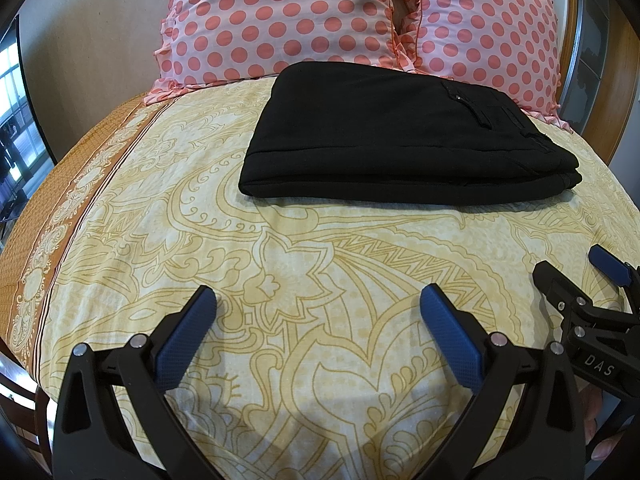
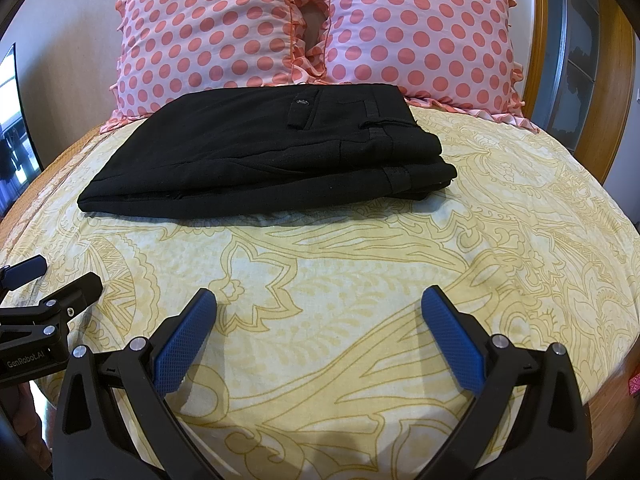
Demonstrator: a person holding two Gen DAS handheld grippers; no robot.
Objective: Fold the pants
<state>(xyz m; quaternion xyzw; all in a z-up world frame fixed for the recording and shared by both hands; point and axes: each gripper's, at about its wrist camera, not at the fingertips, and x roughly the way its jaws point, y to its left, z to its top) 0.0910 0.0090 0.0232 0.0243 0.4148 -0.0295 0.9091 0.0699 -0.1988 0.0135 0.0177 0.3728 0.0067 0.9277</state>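
Black folded pants on bedsheet

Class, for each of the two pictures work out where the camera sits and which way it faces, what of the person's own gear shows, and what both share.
Left wrist view: sits on the left tongs, low over the bedsheet, facing the pillows; its open blue-padded fingers show, with the right tongs at the right edge.
Right wrist view: sits on the right tongs, facing the same way; its open fingers show, with the left tongs at the left edge.
Shared: the folded black pants, the polka-dot pillows and the patterned sheet.
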